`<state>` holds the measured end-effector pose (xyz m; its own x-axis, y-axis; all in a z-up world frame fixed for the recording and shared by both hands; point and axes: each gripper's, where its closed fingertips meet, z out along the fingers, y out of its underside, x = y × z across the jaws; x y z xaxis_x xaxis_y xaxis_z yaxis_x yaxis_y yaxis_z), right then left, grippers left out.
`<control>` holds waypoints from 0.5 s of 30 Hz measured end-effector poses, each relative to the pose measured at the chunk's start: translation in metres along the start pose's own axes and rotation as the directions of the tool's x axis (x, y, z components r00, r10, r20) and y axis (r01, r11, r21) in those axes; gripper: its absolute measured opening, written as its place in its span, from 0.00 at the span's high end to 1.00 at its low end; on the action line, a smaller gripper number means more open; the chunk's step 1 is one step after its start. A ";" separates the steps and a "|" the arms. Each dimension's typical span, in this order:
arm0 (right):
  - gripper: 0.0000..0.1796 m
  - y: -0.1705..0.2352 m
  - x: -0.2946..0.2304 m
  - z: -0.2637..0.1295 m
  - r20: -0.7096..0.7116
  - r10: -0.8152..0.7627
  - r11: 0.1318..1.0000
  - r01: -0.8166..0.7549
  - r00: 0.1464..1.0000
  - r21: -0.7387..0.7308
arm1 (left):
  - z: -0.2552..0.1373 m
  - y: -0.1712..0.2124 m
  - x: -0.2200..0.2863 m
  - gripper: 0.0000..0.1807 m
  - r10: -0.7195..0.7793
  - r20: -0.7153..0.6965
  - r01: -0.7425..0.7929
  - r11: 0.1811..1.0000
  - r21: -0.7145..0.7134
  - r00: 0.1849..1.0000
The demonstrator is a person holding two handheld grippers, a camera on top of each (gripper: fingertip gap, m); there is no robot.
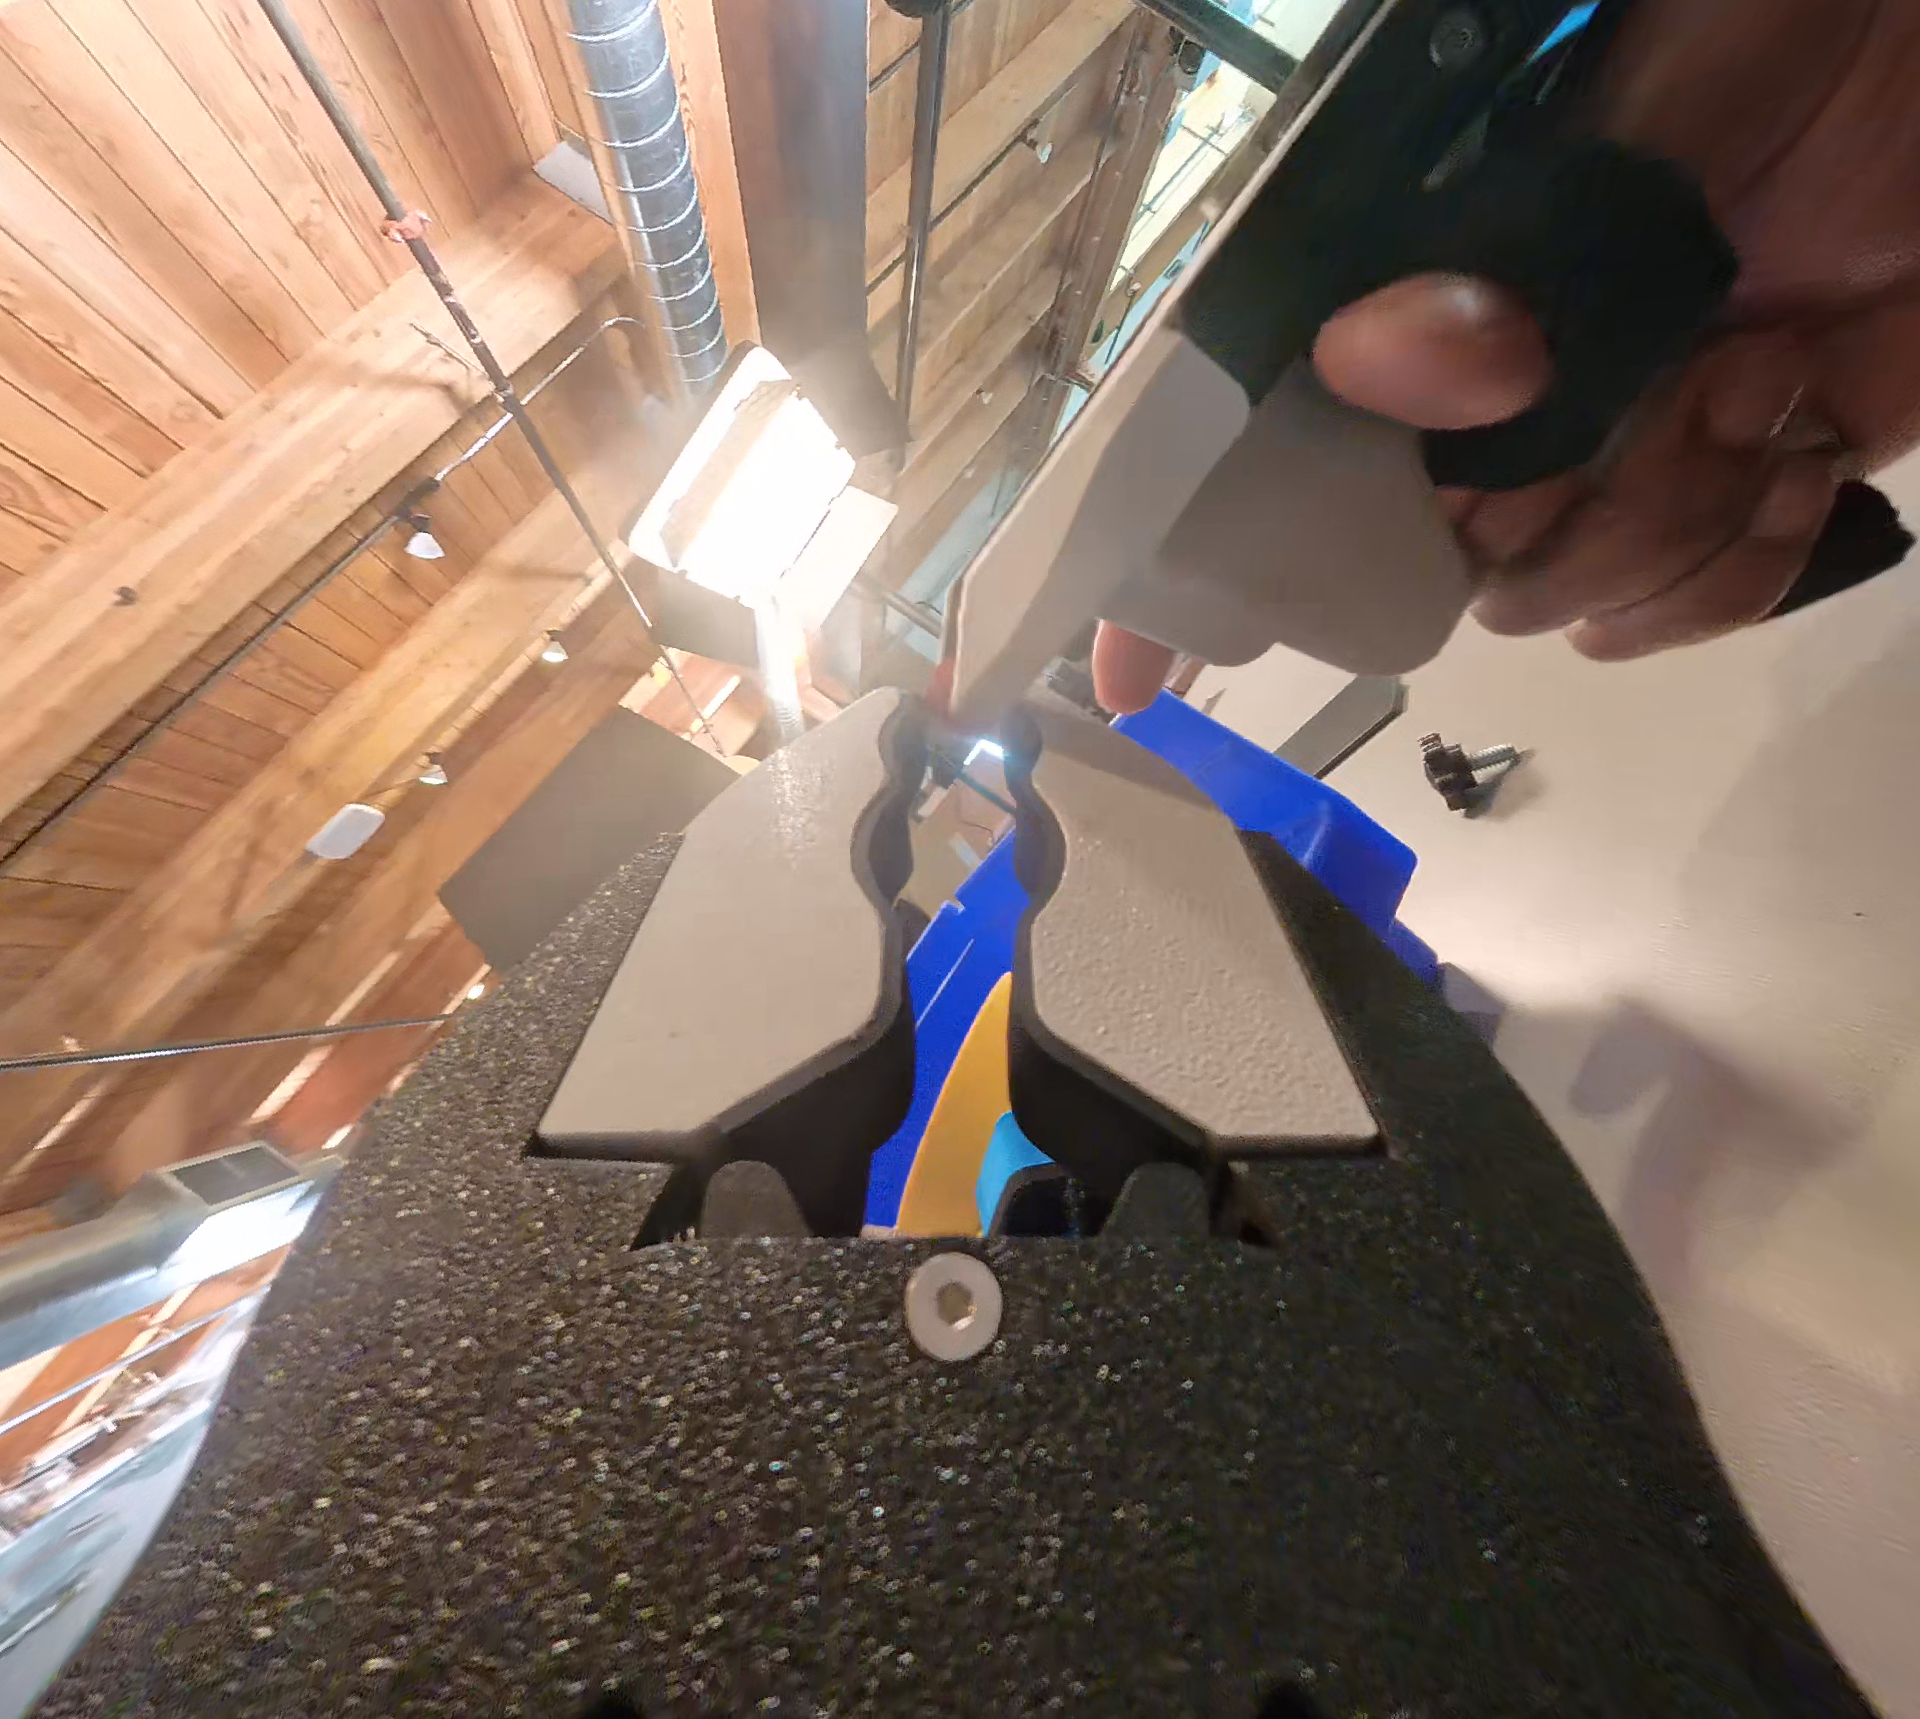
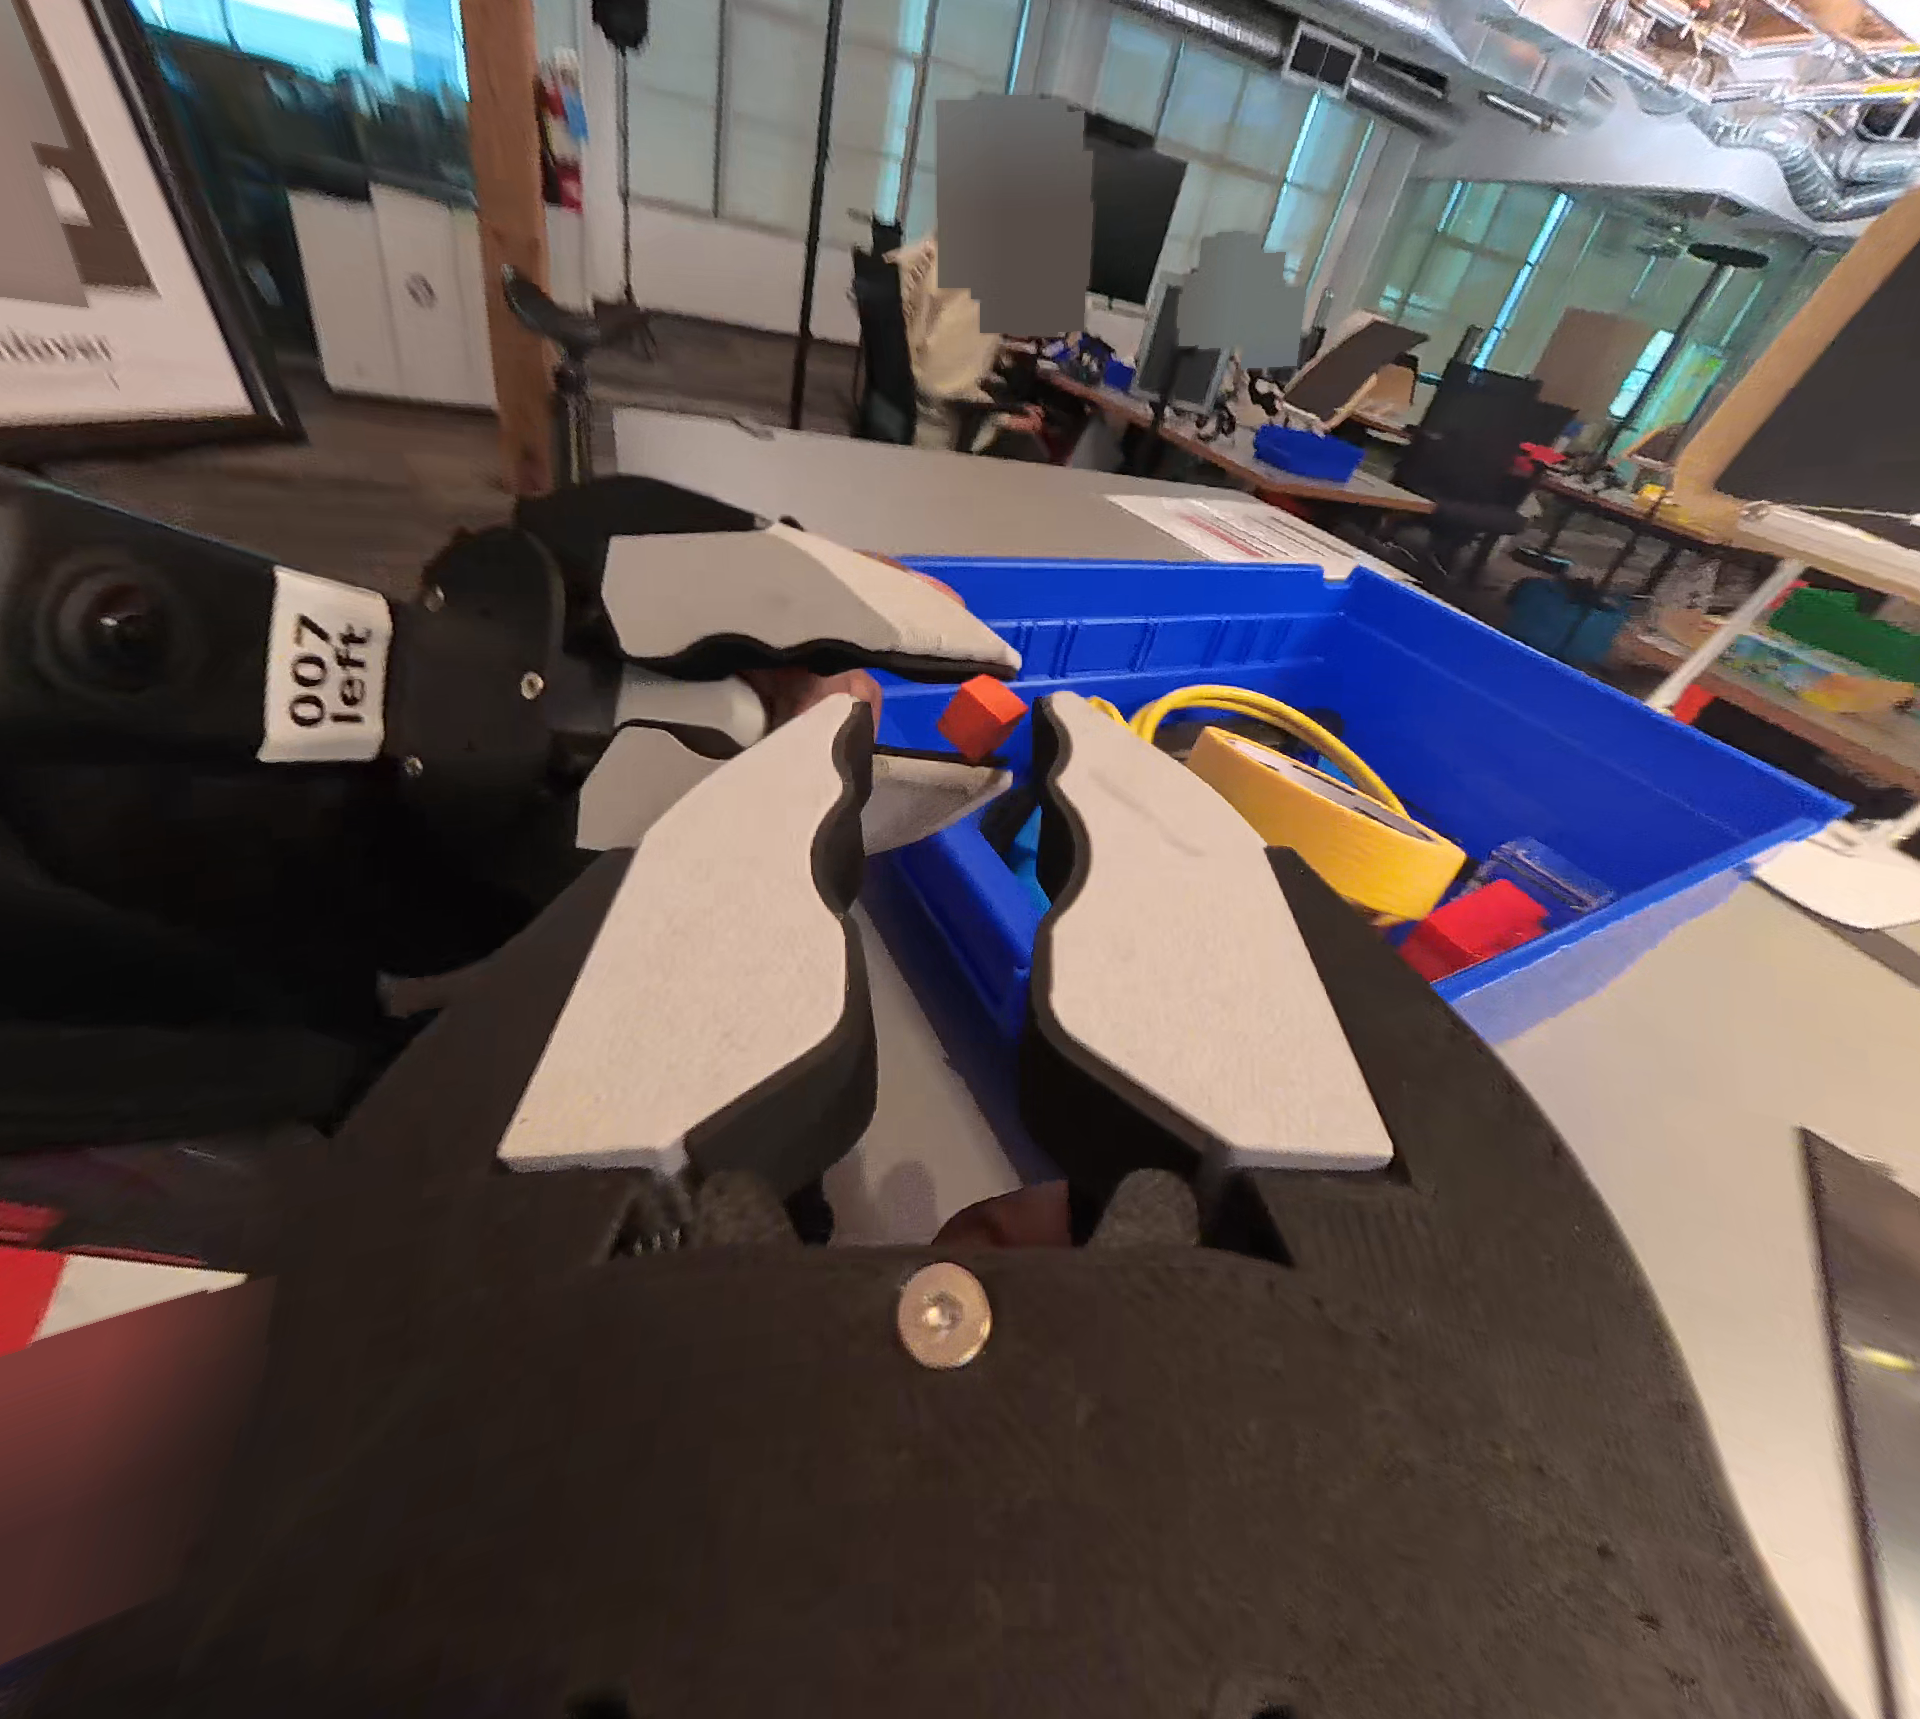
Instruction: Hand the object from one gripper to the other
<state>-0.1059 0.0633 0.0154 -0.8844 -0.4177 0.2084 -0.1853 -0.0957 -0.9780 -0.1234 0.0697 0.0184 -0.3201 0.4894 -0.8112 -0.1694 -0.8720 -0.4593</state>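
A small red block (image 2: 982,719) sits between the tips of my left gripper (image 2: 1006,715), which reaches in from the left with one finger above the block and one below, apparently pinching it. My right gripper (image 2: 951,719) is open, its two tips either side of the block without touching it. In the left wrist view my left gripper (image 1: 958,729) stands narrowly apart at the tips, where a sliver of the red block (image 1: 940,684) shows. The right gripper's grey finger (image 1: 1039,578) comes down onto that spot from the upper right and hides most of the block.
A blue bin (image 2: 1558,693) lies just below and beyond the grippers on the grey table (image 2: 1662,1150). It holds a yellow cable (image 2: 1226,703), a flat yellow piece (image 2: 1320,817) and a red part (image 2: 1475,931). Two screws (image 1: 1475,760) lie on the table. A hand (image 1: 1714,319) holds the right gripper. Both grippers' tips are close together, under 4 cm apart.
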 end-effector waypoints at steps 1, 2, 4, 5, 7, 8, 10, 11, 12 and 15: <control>0.84 0.000 0.000 0.001 -0.022 -0.032 0.999 0.031 0.999 -0.019 | 0.000 0.000 0.001 0.92 0.010 0.000 -0.010 1.000 -0.001 1.000; 0.84 0.000 0.001 0.001 -0.040 -0.054 0.998 0.053 0.998 -0.035 | 0.000 0.000 0.001 0.92 0.019 0.004 -0.019 1.000 -0.004 1.000; 0.84 0.000 0.000 0.000 -0.052 -0.079 0.996 0.076 0.995 -0.054 | 0.000 -0.001 0.001 0.92 0.026 0.006 -0.026 1.000 0.001 1.000; 0.84 -0.001 0.000 0.000 -0.053 -0.091 0.994 0.088 0.994 -0.061 | -0.001 -0.002 0.001 0.92 0.028 0.005 -0.029 1.000 0.009 1.000; 0.85 -0.001 0.002 -0.002 -0.061 -0.107 0.992 0.102 0.992 -0.078 | -0.001 -0.005 0.003 0.92 0.041 0.001 -0.041 0.999 0.021 0.999; 0.85 0.000 0.003 -0.003 -0.065 -0.114 0.990 0.108 0.991 -0.086 | -0.002 -0.006 0.004 0.92 0.048 -0.002 -0.048 0.998 0.028 0.999; 0.86 0.000 0.003 -0.005 -0.052 -0.115 0.989 0.110 0.992 -0.100 | -0.002 -0.008 0.006 0.92 0.060 -0.006 -0.060 0.997 0.040 0.998; 0.87 0.002 0.002 -0.006 -0.037 -0.114 0.988 0.109 0.993 -0.110 | -0.002 -0.009 0.007 0.92 0.066 -0.010 -0.066 0.997 0.044 0.998; 0.88 0.003 0.001 -0.007 -0.025 -0.116 0.986 0.112 0.993 -0.121 | -0.002 -0.009 0.009 0.92 0.073 -0.016 -0.072 0.996 0.046 0.997; 0.91 0.005 0.001 -0.007 -0.012 -0.126 0.984 0.123 0.992 -0.131 | -0.002 -0.009 0.012 0.92 0.082 -0.029 -0.080 0.996 0.046 0.996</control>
<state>-0.1105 0.0691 0.0102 -0.8591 -0.3916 0.3295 -0.3471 -0.0273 -0.9374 -0.1242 0.0834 0.0124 -0.3053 0.4167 -0.8563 -0.1861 -0.9080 -0.3755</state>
